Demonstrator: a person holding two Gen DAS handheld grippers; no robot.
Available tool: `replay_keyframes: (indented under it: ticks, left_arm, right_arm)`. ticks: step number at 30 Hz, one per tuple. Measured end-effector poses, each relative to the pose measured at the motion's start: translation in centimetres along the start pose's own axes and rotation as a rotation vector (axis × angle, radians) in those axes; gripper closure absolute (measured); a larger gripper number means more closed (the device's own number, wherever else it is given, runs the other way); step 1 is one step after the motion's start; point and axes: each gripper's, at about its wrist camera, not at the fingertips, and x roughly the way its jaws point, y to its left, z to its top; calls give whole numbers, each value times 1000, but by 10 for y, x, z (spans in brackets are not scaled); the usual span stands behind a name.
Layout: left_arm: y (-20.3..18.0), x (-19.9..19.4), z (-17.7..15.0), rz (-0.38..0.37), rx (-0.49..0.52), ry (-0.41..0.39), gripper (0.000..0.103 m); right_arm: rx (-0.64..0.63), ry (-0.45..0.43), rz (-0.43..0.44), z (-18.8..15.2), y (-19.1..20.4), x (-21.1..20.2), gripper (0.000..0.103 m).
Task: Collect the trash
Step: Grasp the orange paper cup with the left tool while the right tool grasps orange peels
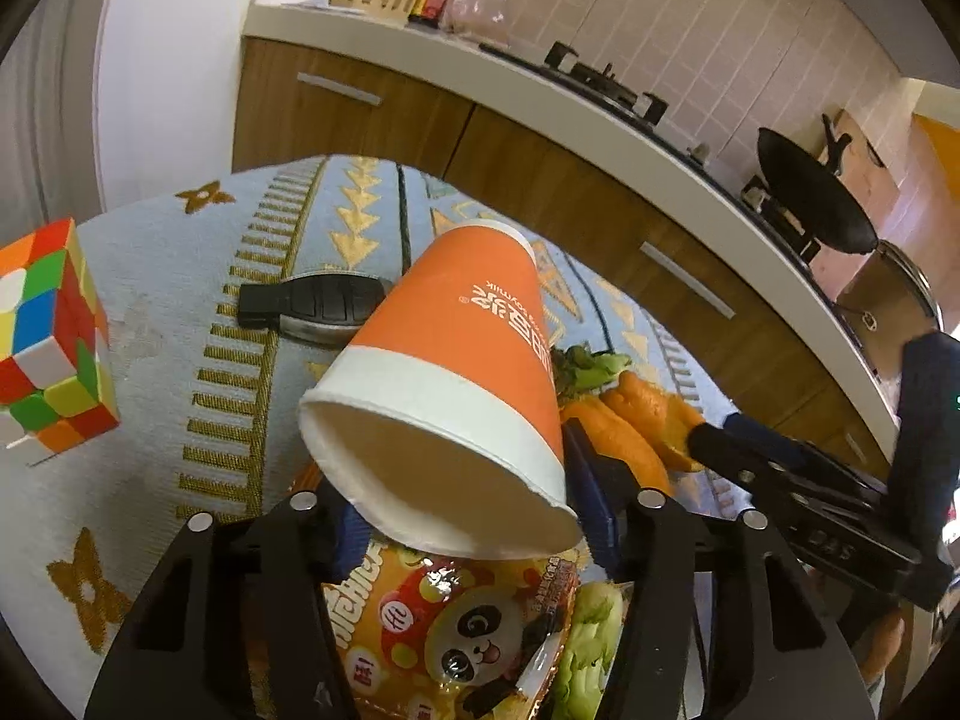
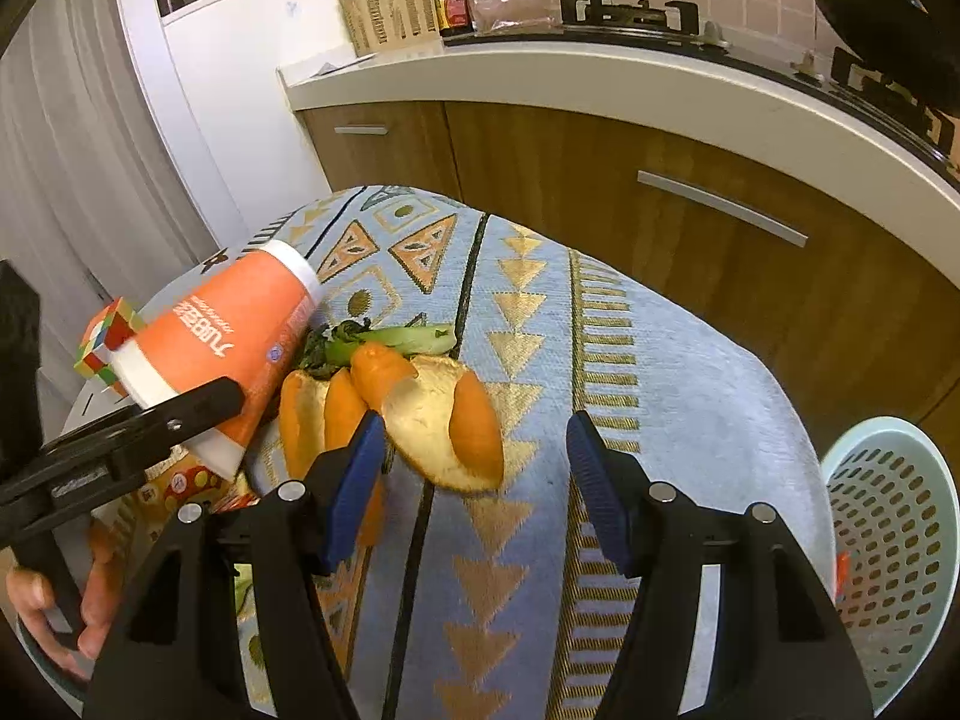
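My left gripper (image 1: 474,510) is shut on an orange and white paper cup (image 1: 456,384), held tilted above the table with its mouth toward the camera; the cup also shows in the right wrist view (image 2: 222,348). Below it lies a snack wrapper with a panda (image 1: 468,642). Orange peel (image 2: 438,420) and a green vegetable scrap (image 2: 390,339) lie on the patterned tablecloth (image 2: 660,360). My right gripper (image 2: 474,438) is open and empty, its blue pads just short of the peel. It shows as a black arm in the left wrist view (image 1: 810,480).
A Rubik's cube (image 1: 48,342) and a black car key (image 1: 312,306) sit on the table's left part. A pale blue perforated basket (image 2: 888,540) stands off the table's right edge. Kitchen cabinets and a counter with a stove run behind.
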Motion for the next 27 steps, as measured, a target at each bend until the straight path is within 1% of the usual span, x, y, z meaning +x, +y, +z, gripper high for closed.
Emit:
replay_keyframes:
  ticks: [2,3,4,5,6,7,9,11,12,18,22,27]
  left_arm:
    - [-1,-3,-1,-10,2,-16,53]
    - [0,-4,-2,-15,-3,-25,53]
    - [0,-6,-2,-16,-4,-32,54]
    - [0,-7,-3,-17,-5,-42,56]
    - [0,-9,-3,-15,-5,-49,58]
    - [-1,-9,-3,-17,-6,-52,59]
    - [-1,-11,-3,-20,-8,-61,60]
    - [-1,-12,-2,-26,-9,-72,65]
    - [-2,-14,-2,-33,-9,-78,66]
    - [-14,-27,2,-67,19,-117,66]
    - [-27,-44,7,-89,49,-151,66]
    - [-58,-70,13,-116,115,-195,66]
  right_arm:
    - [14,17,15,0,-3,7,45]
    - [27,29,49,-1,-5,12,50]
    - [38,42,79,-2,-6,16,65]
    - [42,53,80,-3,-6,20,76]
    - [39,47,53,-5,-6,22,84]
    - [36,42,51,-5,-5,22,89]
    - [42,33,58,-5,-6,19,94]
    - [39,9,53,-5,-6,13,95]
    - [37,-4,50,-5,-6,10,96]
    - [23,-90,10,-1,-7,-28,96]
    - [34,-152,-12,-1,-15,-63,96]
    - [68,-237,-54,-3,-37,-113,96]
